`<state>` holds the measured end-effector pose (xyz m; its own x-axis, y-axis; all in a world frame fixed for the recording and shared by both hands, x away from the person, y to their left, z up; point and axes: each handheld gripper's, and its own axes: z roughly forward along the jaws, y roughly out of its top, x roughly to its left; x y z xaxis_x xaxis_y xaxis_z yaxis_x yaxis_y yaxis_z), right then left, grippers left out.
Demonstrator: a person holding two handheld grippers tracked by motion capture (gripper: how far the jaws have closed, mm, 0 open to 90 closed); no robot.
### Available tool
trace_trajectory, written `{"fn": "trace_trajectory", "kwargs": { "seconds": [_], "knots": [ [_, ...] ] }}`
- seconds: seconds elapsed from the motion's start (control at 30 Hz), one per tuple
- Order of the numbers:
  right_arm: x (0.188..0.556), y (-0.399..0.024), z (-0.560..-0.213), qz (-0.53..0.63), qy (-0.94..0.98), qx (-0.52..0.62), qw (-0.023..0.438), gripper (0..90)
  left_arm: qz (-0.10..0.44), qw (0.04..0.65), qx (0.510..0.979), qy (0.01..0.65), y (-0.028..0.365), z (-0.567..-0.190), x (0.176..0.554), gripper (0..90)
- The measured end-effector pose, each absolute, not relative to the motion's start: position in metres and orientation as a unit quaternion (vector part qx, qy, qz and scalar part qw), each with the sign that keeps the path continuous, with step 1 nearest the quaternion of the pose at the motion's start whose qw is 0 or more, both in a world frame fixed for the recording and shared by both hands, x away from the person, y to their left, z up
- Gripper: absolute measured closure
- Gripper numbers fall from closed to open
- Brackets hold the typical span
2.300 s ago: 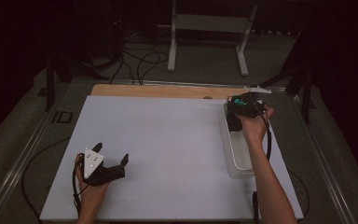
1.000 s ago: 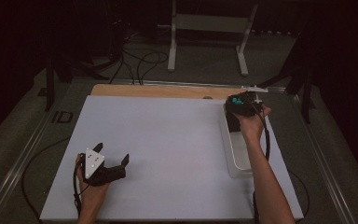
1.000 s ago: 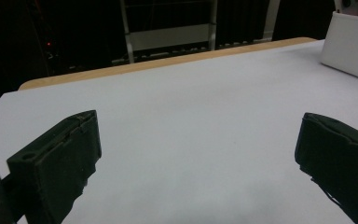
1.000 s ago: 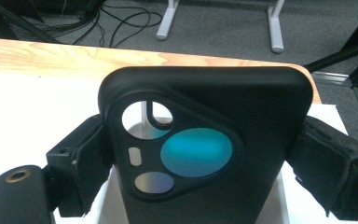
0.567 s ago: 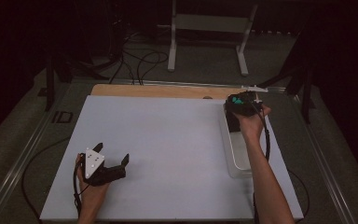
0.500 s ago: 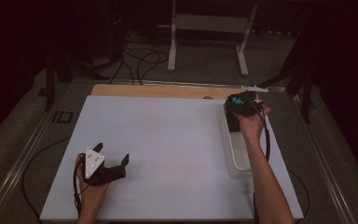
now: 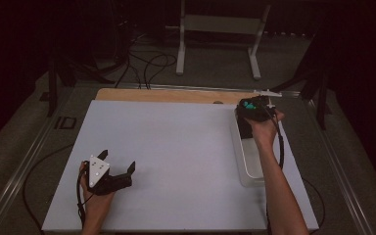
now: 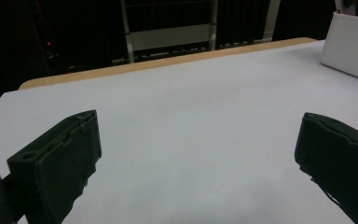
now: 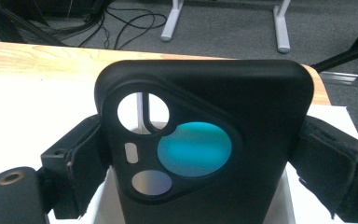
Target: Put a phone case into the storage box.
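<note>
While the left gripper (image 7: 116, 164) rests at seven o'clock on the white table (image 7: 176, 147), the right gripper (image 7: 255, 108) sits at two o'clock, above a white tray (image 7: 250, 164). Along the left gripper's view, its jaws stand wide apart over bare tabletop. Along the right gripper's view, its jaws clamp a black phone case (image 9: 214, 154) upright from both sides.

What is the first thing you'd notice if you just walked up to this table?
Probably the black phone case with its big camera cut-outs, gripped by its sides in the right claw above the white tray at the table's far right. Next, the left claw, wide open and holding nothing, low over the bare white table near its front-left corner.
</note>
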<state>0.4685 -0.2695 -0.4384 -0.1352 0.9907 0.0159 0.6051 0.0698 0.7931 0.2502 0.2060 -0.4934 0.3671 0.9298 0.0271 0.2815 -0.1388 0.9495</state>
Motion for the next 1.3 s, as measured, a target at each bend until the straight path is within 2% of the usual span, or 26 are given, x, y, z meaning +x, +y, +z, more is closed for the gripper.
{"fn": "trace_trajectory", "kwargs": {
  "seconds": [0.53, 1.3],
  "knots": [
    [0.468, -0.273, -0.438, 0.338, 0.670, 0.593, 0.293, 7.3, 0.339, 0.478, 0.675, 0.448, 0.205, -0.494, 0.250, 0.8],
    [0.452, -0.276, -0.426, 0.391, 0.669, 0.570, 0.273, 7.3, 0.338, 0.478, 0.675, 0.448, 0.206, -0.493, 0.250, 0.8]
  ]
}}
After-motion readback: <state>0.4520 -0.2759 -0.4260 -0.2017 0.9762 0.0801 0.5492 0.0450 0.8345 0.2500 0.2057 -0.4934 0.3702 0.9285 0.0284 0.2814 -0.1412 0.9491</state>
